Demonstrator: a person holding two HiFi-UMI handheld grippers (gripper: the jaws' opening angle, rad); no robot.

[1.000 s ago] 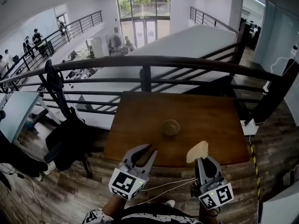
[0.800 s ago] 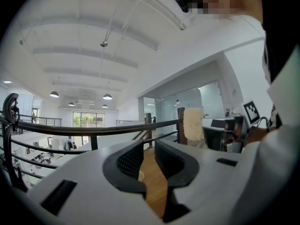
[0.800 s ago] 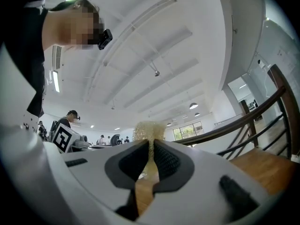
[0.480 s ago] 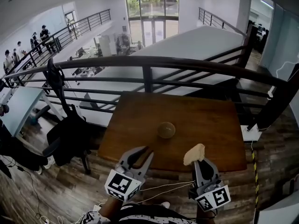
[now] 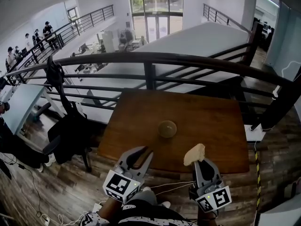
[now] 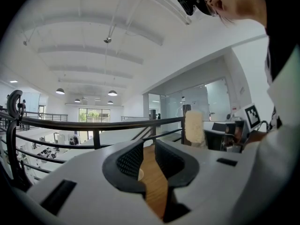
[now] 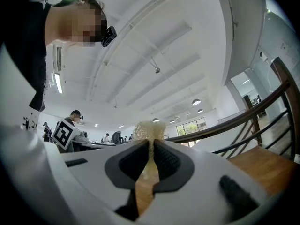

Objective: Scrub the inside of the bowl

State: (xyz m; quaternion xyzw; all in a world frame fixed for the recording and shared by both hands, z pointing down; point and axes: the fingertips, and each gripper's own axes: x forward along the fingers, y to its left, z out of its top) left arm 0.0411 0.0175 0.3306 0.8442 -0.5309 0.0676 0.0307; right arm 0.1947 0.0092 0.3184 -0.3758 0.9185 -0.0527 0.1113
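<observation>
Wooden surface (image 5: 211, 121) ahead: our right fingers (image 5: 201, 169) pinch the sponge (image 5: 194, 154), left fingers (image 5: 126, 157) narrowly parted, empty; the bowl (image 5: 167, 128) sits forward between them, left of the sponge.

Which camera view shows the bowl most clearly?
The head view: the whole bowl sits on the table, seen from above. The left gripper view shows only a rim sliver; the right gripper view shows none.

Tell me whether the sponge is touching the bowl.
Apart. The head view shows the sponge, clamped in the right gripper, near the front edge of the table, with bare wood between it and the bowl.
</observation>
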